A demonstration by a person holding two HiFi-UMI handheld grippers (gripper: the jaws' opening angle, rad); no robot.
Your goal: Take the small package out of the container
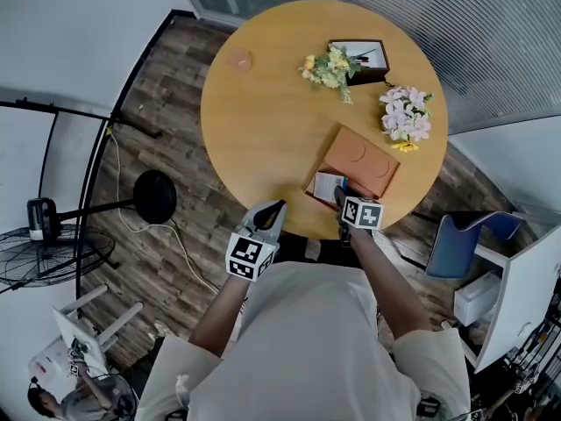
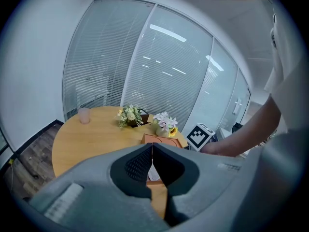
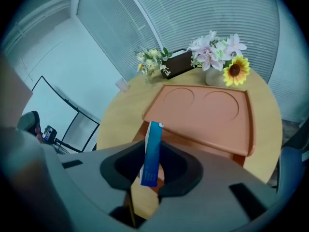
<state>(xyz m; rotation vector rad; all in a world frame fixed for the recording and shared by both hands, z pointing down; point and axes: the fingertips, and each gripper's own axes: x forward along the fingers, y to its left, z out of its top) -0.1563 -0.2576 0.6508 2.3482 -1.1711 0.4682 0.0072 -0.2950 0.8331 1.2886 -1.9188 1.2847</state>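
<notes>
Near the front edge of the round, smooth wooden surface (image 1: 263, 112), our right hand-held gripper (image 3: 150, 170) is clamped on the small package (image 3: 153, 144). It is thin, flat and blue-sided, and stands on edge at the open near end of the container (image 3: 207, 112), a flat terracotta box with two pressed circles on its lid. Its print is too small to read. Our left hand-held gripper (image 2: 152, 149) hangs just left of the container, jaws pressed together.
</notes>
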